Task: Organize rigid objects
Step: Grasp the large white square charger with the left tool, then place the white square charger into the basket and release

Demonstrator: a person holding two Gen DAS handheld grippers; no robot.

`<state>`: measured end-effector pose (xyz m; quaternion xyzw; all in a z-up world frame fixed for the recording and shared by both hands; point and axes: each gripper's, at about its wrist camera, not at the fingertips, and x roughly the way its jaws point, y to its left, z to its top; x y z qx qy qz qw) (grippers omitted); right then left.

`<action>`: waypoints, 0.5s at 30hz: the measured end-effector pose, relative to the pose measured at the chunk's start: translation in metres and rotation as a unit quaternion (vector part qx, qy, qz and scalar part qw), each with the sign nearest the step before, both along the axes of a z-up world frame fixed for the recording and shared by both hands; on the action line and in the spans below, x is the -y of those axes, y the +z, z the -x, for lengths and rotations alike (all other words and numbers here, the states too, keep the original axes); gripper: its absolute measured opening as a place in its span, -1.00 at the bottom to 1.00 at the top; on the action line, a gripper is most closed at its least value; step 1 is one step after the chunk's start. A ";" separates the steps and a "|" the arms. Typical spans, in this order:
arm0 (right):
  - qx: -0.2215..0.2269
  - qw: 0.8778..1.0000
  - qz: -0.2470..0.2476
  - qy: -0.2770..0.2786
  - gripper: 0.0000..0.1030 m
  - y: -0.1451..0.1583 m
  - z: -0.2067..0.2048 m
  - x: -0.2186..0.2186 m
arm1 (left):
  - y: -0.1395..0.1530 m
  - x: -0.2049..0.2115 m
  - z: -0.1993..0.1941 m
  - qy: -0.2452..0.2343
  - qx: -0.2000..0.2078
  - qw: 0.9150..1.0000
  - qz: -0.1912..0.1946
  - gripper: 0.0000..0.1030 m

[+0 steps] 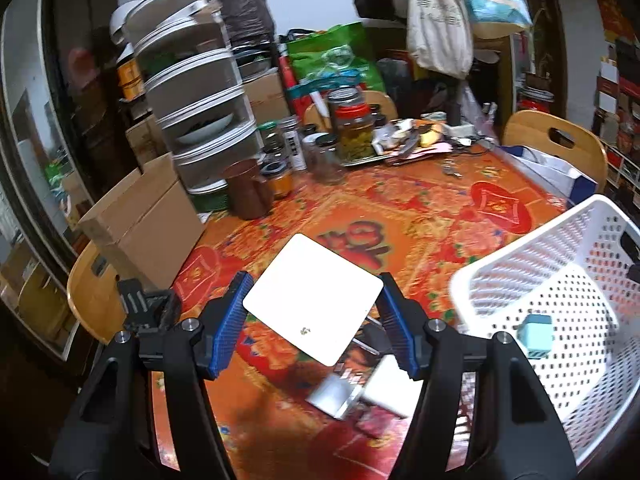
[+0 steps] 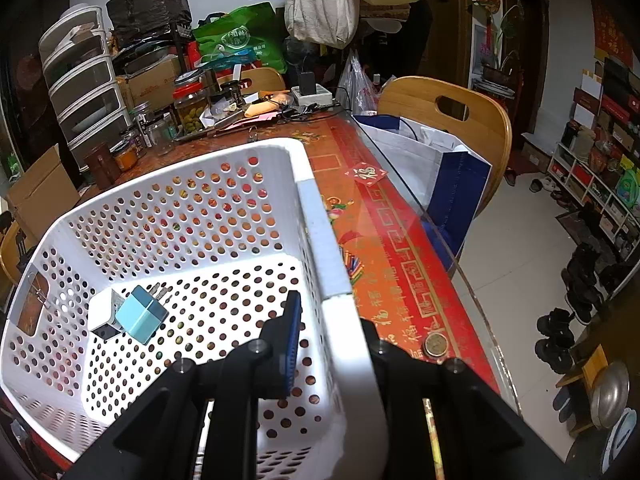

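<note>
While the left gripper [image 1: 312, 320] pinches a white square box [image 1: 313, 298] above the table [image 1: 432, 200], its view shows more white items lying below. Only the right view shows the right gripper [image 2: 332, 344] clamped on the white basket's [image 2: 316, 216] near-right rim, a blue charger [image 2: 142, 314] inside.

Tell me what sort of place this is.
Most likely a crowded home dining room: a table under a red patterned cloth with wooden chairs around it, food jars at its far end, and shoes on the tiled floor.
</note>
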<state>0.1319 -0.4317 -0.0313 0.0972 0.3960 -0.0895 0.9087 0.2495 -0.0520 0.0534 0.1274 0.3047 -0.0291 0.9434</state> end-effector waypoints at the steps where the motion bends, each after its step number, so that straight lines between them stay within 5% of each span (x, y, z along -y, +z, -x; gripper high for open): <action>1: 0.000 1.000 -0.002 0.001 -0.70 0.000 0.000 0.000 | 0.003 0.011 0.002 -0.010 -0.005 1.000 -0.001 0.18; 10: 0.002 1.000 -0.006 0.001 -0.70 0.000 0.001 0.000 | 0.012 0.105 0.011 -0.100 -0.061 0.993 -0.024 0.18; 15: 0.004 1.000 -0.011 0.001 -0.69 0.000 0.001 0.000 | -0.008 0.166 0.012 -0.153 -0.113 0.980 -0.062 0.18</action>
